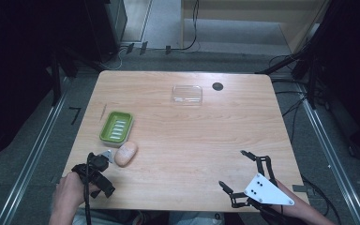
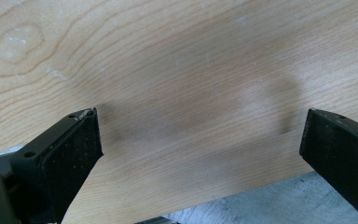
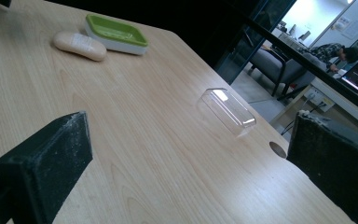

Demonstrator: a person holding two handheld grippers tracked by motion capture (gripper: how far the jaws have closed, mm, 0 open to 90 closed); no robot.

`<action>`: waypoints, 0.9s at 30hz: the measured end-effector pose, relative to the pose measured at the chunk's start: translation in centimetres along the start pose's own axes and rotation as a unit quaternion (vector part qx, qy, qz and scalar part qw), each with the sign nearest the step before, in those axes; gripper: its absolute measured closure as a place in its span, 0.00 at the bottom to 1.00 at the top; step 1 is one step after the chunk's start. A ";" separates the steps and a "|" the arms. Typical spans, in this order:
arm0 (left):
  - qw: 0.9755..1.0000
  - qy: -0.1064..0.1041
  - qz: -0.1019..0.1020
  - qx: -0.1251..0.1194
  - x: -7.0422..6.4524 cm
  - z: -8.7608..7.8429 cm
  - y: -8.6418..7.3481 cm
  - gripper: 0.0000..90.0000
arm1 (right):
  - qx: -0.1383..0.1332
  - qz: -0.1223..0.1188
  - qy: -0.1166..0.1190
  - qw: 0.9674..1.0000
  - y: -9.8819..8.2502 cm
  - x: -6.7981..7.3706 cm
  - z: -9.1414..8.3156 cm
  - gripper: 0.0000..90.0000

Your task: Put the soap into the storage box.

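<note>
**Soap sitting next to its dish, both tongs wide apart**

The green soap dish (image 1: 116, 126) sits on the left side of the worktop (image 1: 187, 140) with nothing in it, just its pale ribbed insert. The bar of soap (image 1: 126, 153) lies on the wood right at the dish's near corner, so not in it. Further back there's a clear plastic lid (image 1: 187, 94), also with nothing in it, and a dark round hole (image 1: 218, 86) beside it.

The left tongs (image 1: 104, 157) are just beside the soap, jaws apart, gripping nothing. The right tongs (image 1: 232, 169) hang over the near right corner, jaws wide apart too.

The left gripper view gives bare wood grain and the worktop's near edge between its jaws. The right gripper view looks across the worktop at the soap, dish and lid, plus a lit room beyond the far edge with a person sitting there.
</note>
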State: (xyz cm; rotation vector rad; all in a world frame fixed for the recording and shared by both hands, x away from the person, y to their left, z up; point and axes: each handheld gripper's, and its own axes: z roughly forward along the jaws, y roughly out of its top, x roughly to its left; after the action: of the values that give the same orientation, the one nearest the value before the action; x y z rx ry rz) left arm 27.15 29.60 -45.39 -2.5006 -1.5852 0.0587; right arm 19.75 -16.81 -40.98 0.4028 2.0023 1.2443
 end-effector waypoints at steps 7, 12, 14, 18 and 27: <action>1.000 -0.002 0.000 0.000 0.0 0.0 0.0 0.00 | 0.002 -0.003 0.002 1.000 0.0 0.0 0.0 0.00; 1.000 -0.004 0.000 0.001 -0.1 -0.1 0.0 0.00 | 0.002 -0.005 0.001 1.000 0.1 0.1 0.1 0.00; 1.000 -0.005 0.000 0.001 -0.2 -0.1 0.0 0.00 | 0.002 -0.004 0.001 1.000 0.1 0.1 0.1 0.00; 1.000 -0.004 0.000 -0.002 -0.1 -0.5 -0.1 0.00 | 0.003 -0.007 0.003 1.000 0.1 0.2 0.2 0.00; 1.000 -0.004 0.008 -0.008 -0.2 -1.0 0.4 0.00 | 0.005 -0.007 0.004 1.000 0.1 0.2 0.2 0.00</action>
State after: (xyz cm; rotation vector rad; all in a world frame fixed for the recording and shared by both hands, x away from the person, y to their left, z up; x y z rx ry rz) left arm 27.53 29.15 -44.44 -2.5276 -1.5752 0.0596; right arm 19.79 -16.52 -41.01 0.3897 2.0153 1.2297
